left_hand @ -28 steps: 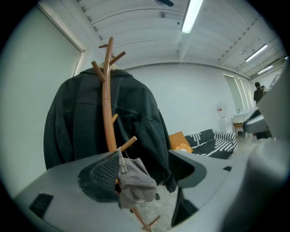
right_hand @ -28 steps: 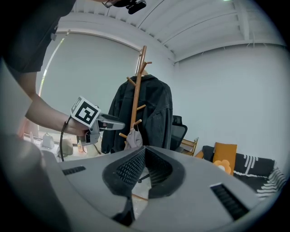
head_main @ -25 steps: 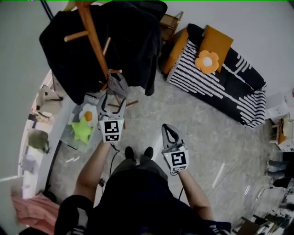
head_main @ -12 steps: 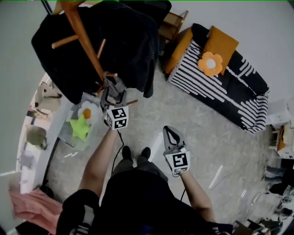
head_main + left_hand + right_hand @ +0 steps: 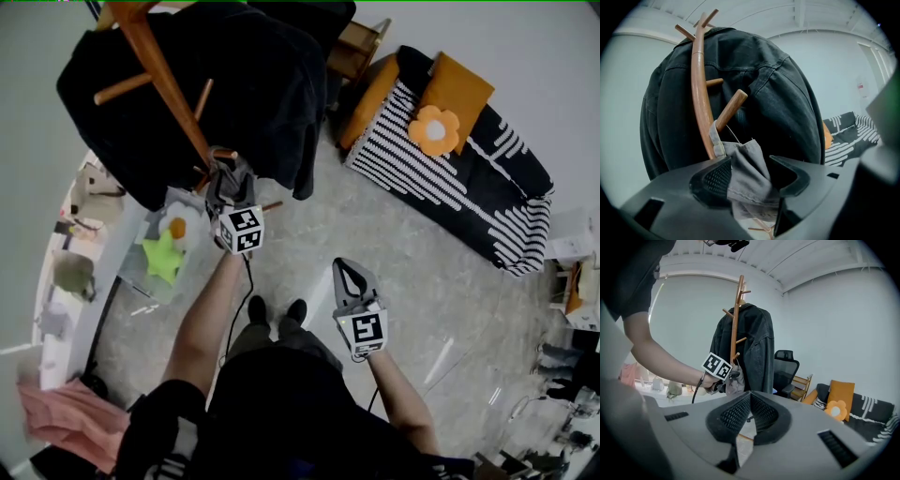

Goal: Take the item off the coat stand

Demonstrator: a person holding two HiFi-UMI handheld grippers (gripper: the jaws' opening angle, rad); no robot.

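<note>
A wooden coat stand (image 5: 164, 84) carries a black jacket (image 5: 267, 89) and, lower down, a small grey cloth item (image 5: 232, 175) hung by its loop on a peg (image 5: 731, 108). My left gripper (image 5: 228, 185) reaches up to that item. In the left gripper view the grey cloth (image 5: 747, 173) hangs between the jaws of the left gripper (image 5: 750, 161). They have just been closing: the left pad touches the cloth, and a gap shows at the right pad. My right gripper (image 5: 349, 269) hangs lower and apart, shut and empty; the right gripper (image 5: 750, 397) faces the stand (image 5: 736, 319).
A black-and-white striped sofa (image 5: 450, 183) with orange cushions (image 5: 457, 89) stands at the right. A wooden chair (image 5: 361, 47) and an office chair (image 5: 785, 364) are behind the stand. A low shelf with a green star toy (image 5: 163, 258) lies at the left. My shoes (image 5: 277, 309) are below.
My left gripper has moved up to the stand and now has the grey cloth between its jaws, which stand narrower. The right gripper has barely shifted.
</note>
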